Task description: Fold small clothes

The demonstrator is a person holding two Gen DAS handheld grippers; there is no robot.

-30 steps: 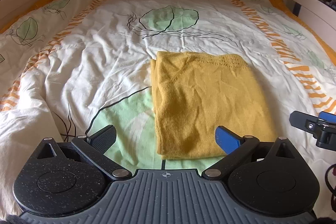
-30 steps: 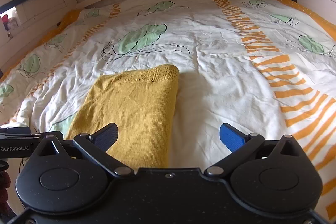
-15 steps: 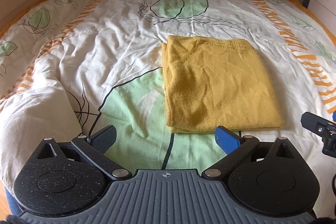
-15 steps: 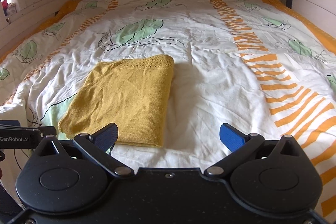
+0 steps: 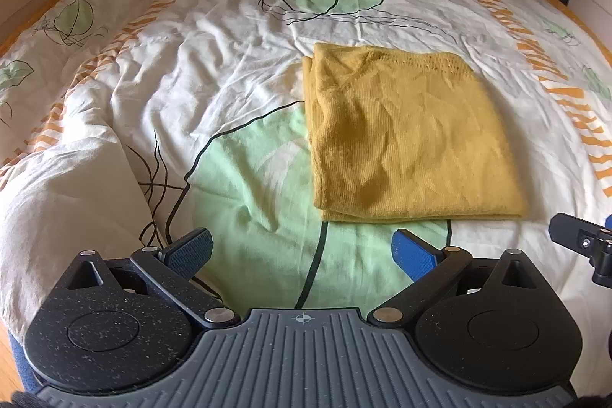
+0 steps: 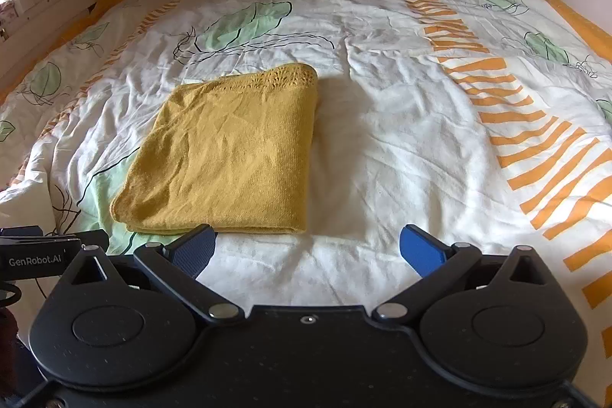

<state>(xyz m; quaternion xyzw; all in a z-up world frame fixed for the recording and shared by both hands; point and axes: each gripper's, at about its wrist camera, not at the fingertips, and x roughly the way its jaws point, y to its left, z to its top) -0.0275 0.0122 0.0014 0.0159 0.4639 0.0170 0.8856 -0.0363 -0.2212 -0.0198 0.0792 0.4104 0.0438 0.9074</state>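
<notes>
Mustard-yellow knitted garment [image 5: 409, 136]: folded rectangle flat on leaf-print duvet of bed [image 5: 229, 71], at 12–1 o'clock from left tongs [image 5: 302, 249], 11 o'clock from right tongs [image 6: 308, 249]. Both tongs wide open, empty, clear of cloth. Fold looks complete; withdraw without snagging edges.

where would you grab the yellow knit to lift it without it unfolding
Probably at the near corners of the knit, coming in low from the near side. Its stacked layers show as an open edge along that near hem, so pinching there should catch every layer. The left gripper and right gripper both hang open just short of that edge, one toward each corner.
</notes>
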